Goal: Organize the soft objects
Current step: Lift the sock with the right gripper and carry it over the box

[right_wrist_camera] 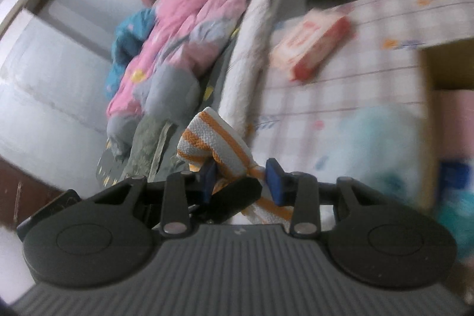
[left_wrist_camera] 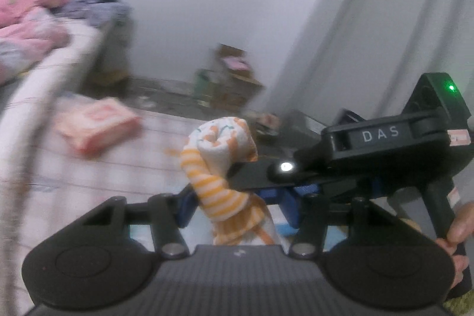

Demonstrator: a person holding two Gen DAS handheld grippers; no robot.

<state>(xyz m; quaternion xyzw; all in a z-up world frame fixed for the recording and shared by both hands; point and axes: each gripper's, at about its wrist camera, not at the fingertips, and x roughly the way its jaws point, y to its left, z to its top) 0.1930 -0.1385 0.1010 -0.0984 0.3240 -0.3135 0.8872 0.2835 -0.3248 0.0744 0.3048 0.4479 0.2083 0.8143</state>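
Observation:
An orange-and-white striped cloth (left_wrist_camera: 216,188), rolled and twisted, hangs in the air above the checked cover (left_wrist_camera: 89,173). My left gripper (left_wrist_camera: 237,208) is shut on its lower part, blue pads on either side. The rolled end (left_wrist_camera: 225,138) sticks up past the pads. The right tool's black housing marked DAS (left_wrist_camera: 382,138) reaches in from the right, one finger against the same cloth. In the right wrist view, my right gripper (right_wrist_camera: 242,179) is shut on the striped cloth (right_wrist_camera: 213,144), with a black finger of the left tool (right_wrist_camera: 234,194) crossing between its pads.
A red-and-white soft pack (right_wrist_camera: 311,43) lies on the checked cover (right_wrist_camera: 340,108). A bed with a pink quilt (right_wrist_camera: 183,28) runs alongside on the left. A cardboard box (right_wrist_camera: 429,70) and a pale blue soft thing (right_wrist_camera: 385,144) sit at the right. A hand (left_wrist_camera: 456,233) holds the right tool.

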